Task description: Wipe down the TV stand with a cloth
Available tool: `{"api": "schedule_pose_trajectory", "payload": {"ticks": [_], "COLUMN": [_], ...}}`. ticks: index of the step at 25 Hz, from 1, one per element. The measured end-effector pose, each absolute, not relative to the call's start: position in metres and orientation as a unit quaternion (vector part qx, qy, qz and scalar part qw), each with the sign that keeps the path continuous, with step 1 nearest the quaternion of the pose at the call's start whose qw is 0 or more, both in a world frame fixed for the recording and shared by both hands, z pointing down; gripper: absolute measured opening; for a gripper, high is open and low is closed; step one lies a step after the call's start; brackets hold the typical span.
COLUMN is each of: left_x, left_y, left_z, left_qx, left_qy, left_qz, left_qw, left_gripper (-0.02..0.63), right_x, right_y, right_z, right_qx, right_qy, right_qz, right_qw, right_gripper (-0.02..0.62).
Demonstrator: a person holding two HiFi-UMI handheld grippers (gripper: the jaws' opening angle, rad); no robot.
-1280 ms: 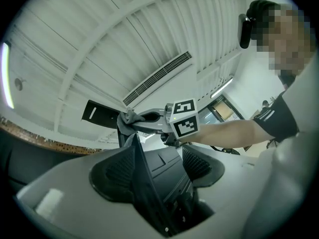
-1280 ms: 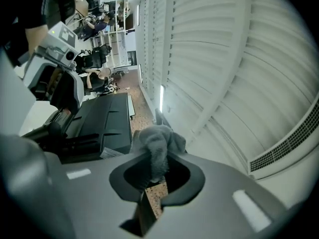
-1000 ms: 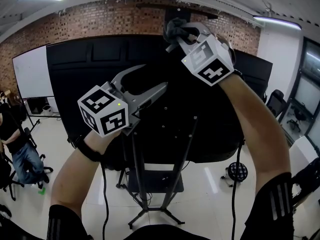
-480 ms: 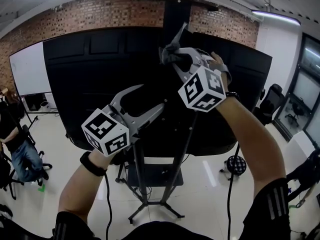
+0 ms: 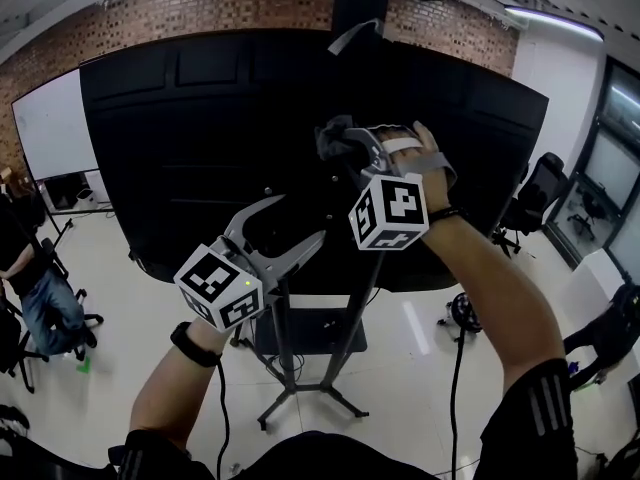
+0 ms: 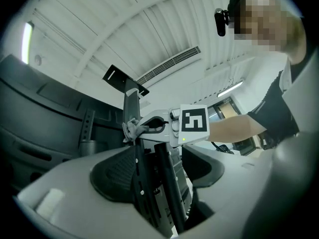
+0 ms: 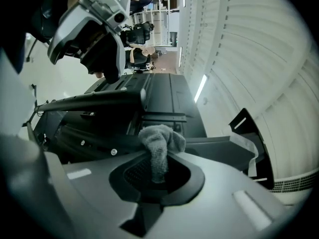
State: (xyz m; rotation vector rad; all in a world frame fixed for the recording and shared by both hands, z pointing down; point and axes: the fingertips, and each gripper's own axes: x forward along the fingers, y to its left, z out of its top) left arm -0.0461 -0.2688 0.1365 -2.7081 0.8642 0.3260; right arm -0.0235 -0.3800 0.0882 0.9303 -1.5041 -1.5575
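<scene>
Room: white glossy floor (image 5: 420, 368), brick wall (image 5: 230, 8) along the top, whiteboard (image 5: 50, 128) at left, ceiling lamp (image 5: 555, 18) at upper right. A seated person (image 5: 30, 298) is at the left edge and an office chair (image 5: 535, 193) at the right.

Surface: the TV stand (image 5: 281, 343) rises on black uprights from a spread base and carries a large black TV (image 5: 180, 138), seen from the back.

Pose: both forearms are raised toward the uprights, the right one higher. The left gripper (image 5: 300, 223) has its jaws apart, with the stand's uprights passing between them; contact cannot be confirmed. The right gripper (image 5: 345, 153) is clamped on the grey cloth (image 5: 332, 138), which is bunched at its tips against the upright behind the TV.
</scene>
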Motion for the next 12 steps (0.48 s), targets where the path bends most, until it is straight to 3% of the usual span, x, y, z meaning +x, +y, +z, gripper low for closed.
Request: {"api": "schedule_pose_trajectory", "payload": {"ticks": [12], "left_x": [-0.052], "left_y": [-0.269], "left_z": [0.196], "left_qx": [-0.942], "left_qy": [0.302], "left_qz": [0.105], "left_qw": [0.100], "left_gripper": [0.314], "right_x": [-0.033], "right_y": [-0.380], "right_z": [0.179], "right_qx": [0.328], "right_qy": [-0.548], "right_qz": [-0.615], "right_qw": [0.463], "right_gripper": [0.034]}}
